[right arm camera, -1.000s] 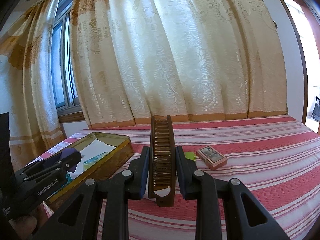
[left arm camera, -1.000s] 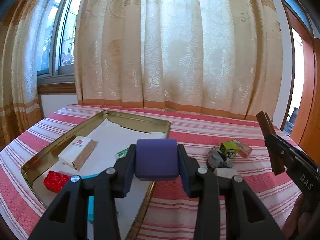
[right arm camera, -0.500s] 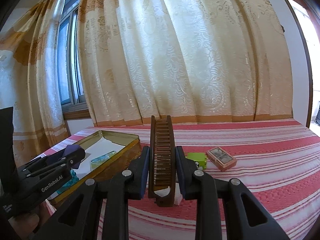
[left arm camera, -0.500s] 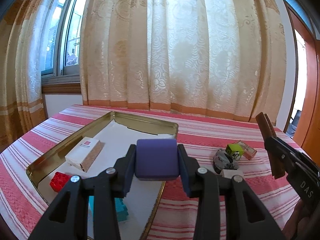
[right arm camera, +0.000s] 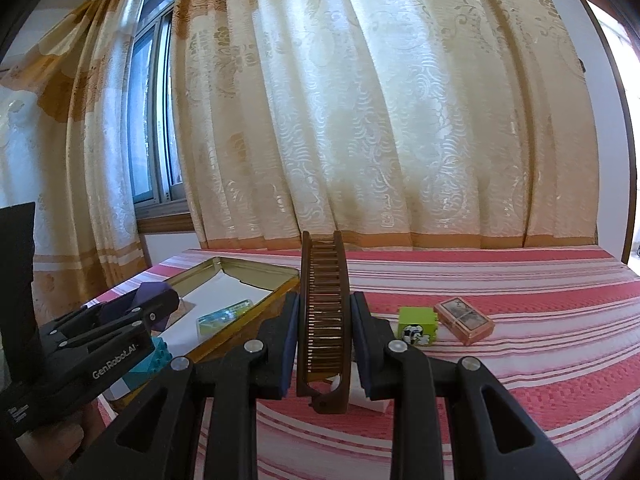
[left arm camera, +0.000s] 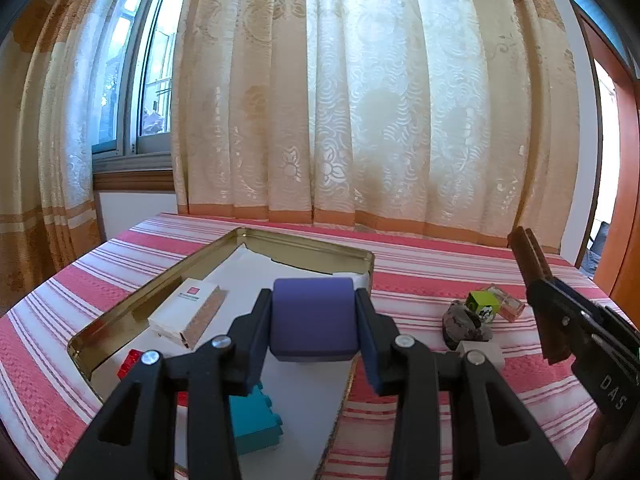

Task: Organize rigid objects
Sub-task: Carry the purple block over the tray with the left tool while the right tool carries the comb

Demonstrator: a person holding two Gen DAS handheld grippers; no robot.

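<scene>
My left gripper [left arm camera: 314, 320] is shut on a purple block [left arm camera: 313, 318], held above the near right part of a gold metal tray [left arm camera: 120, 312] lined with white paper. In the tray lie a white box [left arm camera: 186, 310], a red brick [left arm camera: 130, 362] and a teal brick [left arm camera: 256, 420]. My right gripper [right arm camera: 325, 320] is shut on a brown wooden comb [right arm camera: 325, 304] held upright on edge, over the striped tablecloth to the right of the tray [right arm camera: 256, 320]. The left gripper [right arm camera: 154, 304] and its purple block [right arm camera: 150, 294] show at the left of the right wrist view.
On the red striped tablecloth [left arm camera: 420, 280] right of the tray lie a green cube [right arm camera: 418, 326], a small pink box [right arm camera: 464, 320], a grey stone [left arm camera: 464, 324] and a white block [left arm camera: 482, 354]. Curtains and a window stand behind the table. The comb and right gripper [left arm camera: 560, 320] hang at the right.
In the left wrist view the tray and loose objects have slid slightly right. In the right wrist view the green cube and pink box have shifted right; the right gripper moved a little leftward.
</scene>
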